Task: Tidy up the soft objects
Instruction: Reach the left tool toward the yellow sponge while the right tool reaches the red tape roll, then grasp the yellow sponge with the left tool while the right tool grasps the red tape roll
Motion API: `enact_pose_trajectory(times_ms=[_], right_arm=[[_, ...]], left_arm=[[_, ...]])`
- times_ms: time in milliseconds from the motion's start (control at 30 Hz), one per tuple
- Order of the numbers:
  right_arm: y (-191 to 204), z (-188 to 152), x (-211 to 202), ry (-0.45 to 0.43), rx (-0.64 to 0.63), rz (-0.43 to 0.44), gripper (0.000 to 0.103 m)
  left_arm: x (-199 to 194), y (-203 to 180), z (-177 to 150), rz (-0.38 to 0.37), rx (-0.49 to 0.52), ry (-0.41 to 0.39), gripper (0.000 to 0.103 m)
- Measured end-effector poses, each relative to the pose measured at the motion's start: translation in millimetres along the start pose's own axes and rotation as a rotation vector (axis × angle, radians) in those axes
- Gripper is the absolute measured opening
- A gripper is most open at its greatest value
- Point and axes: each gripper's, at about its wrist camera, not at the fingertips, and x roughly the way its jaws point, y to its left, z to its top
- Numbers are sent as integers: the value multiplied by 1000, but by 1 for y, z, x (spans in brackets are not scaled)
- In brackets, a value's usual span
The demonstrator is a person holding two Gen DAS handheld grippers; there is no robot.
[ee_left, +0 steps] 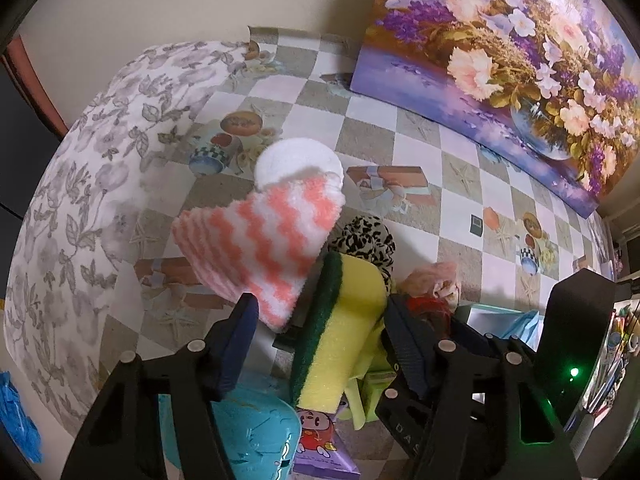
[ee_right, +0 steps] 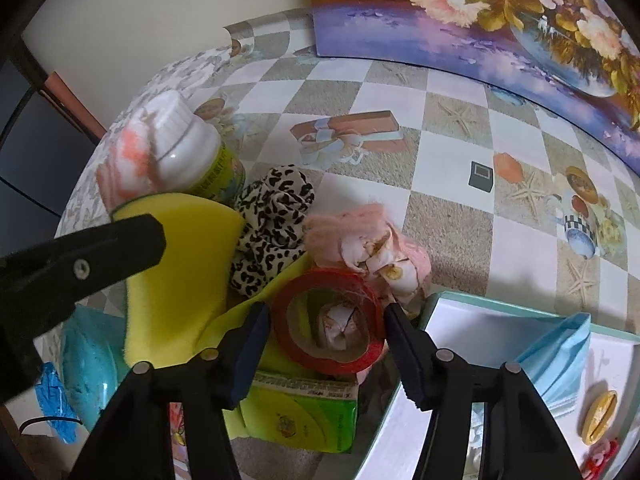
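Observation:
A yellow sponge with a green scrub side (ee_left: 344, 328) stands on edge between the fingers of my left gripper (ee_left: 320, 312), whose jaws are apart around it; the sponge also shows in the right wrist view (ee_right: 180, 280). A pink-and-white striped fuzzy cloth (ee_left: 264, 240) leans on a white-capped bottle (ee_right: 188, 148). A leopard-print fabric (ee_right: 272, 224) and a pink fabric bundle (ee_right: 372, 248) lie beside them. My right gripper (ee_right: 324, 332) is open around a red tape roll (ee_right: 328, 324).
A white box with teal rim (ee_right: 452, 304) at the right holds a blue face mask (ee_right: 556, 356) and small items. A green packet (ee_right: 304, 412), a teal bag (ee_right: 88, 364), a blue glove (ee_right: 54, 404) and a floral painting (ee_left: 500, 60) are around.

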Motion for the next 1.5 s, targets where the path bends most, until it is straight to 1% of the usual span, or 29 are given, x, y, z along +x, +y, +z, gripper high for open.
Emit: enact_pose_trajectory(times_ms=[67, 167, 267, 367, 467, 700, 900, 1100, 1233, 1400, 1500], right_arm=[[-1, 0, -1, -4, 7, 9, 59], [-3, 0, 0, -7, 15, 19, 58], [-6, 0, -2, -6, 30, 30, 58], [-8, 0, -2, -5, 40, 34, 58], [-10, 0, -3, 0, 48, 41, 58], [-15, 0, -8, -4, 72, 59, 58], [-17, 3, -21, -20, 81, 70, 58], [-19, 8, -44, -60, 87, 83, 58], [-19, 11, -62, -92, 88, 79, 58], [-26, 9, -89, -131, 94, 52, 58], [-34, 5, -103, -149, 102, 20, 58]], left_arm=[[2, 0, 0, 3, 0, 3, 66], [3, -2, -1, -1, 4, 7, 58], [7, -6, -2, -5, 15, 16, 54], [11, -6, -2, -13, 15, 27, 40], [14, -8, -3, -20, 17, 33, 33], [10, -8, -1, -25, 12, 12, 31], [-5, -9, 1, -39, 11, -27, 31], [-33, -8, 3, -52, 11, -97, 31], [-56, -10, 3, -45, 18, -153, 31], [-84, -20, -1, -45, 45, -221, 31], [-96, -29, -4, -55, 71, -250, 31]])
